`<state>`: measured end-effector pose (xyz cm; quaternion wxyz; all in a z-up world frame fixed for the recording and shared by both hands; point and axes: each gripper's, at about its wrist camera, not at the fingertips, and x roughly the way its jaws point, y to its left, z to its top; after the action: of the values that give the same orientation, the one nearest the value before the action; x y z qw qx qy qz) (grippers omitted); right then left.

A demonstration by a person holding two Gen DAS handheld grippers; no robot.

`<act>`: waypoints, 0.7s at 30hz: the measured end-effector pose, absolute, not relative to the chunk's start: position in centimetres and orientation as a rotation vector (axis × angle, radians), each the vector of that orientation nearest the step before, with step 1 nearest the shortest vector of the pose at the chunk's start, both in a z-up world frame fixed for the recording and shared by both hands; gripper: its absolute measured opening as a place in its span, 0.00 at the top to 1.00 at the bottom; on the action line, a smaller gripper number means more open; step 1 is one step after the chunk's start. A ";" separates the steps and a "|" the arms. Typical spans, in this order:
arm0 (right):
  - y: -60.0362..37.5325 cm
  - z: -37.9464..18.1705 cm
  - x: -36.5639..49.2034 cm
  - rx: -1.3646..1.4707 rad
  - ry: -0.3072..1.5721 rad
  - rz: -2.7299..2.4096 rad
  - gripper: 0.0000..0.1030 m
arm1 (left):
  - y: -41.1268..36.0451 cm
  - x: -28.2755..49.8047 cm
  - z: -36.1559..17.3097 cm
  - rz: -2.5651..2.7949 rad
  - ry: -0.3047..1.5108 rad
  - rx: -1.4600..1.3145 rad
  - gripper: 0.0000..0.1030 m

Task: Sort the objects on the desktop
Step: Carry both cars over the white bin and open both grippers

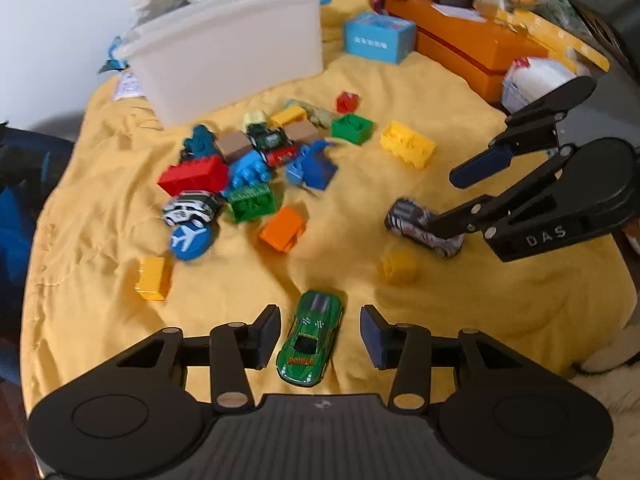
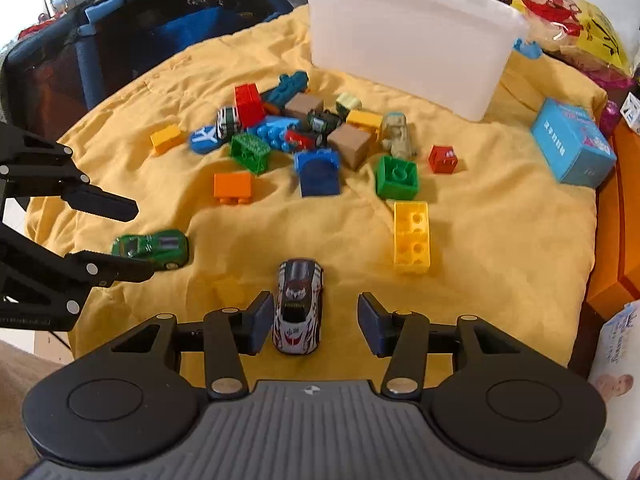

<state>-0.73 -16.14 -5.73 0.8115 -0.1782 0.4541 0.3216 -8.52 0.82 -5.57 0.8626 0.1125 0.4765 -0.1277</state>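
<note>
A wrinkled yellow cloth (image 1: 460, 312) covers my table, clutter along its far edge. My left gripper (image 1: 320, 334) stands apart around the green car (image 1: 311, 338) lettered "POWER"; my right gripper (image 2: 311, 322) is apart around the white car (image 2: 298, 306). Bare cloth lies near; the white bin (image 2: 404, 36) sits far.

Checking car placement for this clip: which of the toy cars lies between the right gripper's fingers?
The white and red racing car, lying on the yellow cloth between the open right gripper. The green car sits by the left gripper; the others remain in the pile.
</note>
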 end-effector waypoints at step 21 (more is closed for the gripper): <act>-14.2 -3.4 -0.5 -0.471 0.824 0.628 0.69 | 4.1 -5.9 0.0 -0.223 0.814 0.207 0.72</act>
<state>-0.50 -14.17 -3.37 0.8424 -0.2228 0.3901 0.2975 -5.93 4.13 -0.04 0.9070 0.1003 0.3945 -0.1081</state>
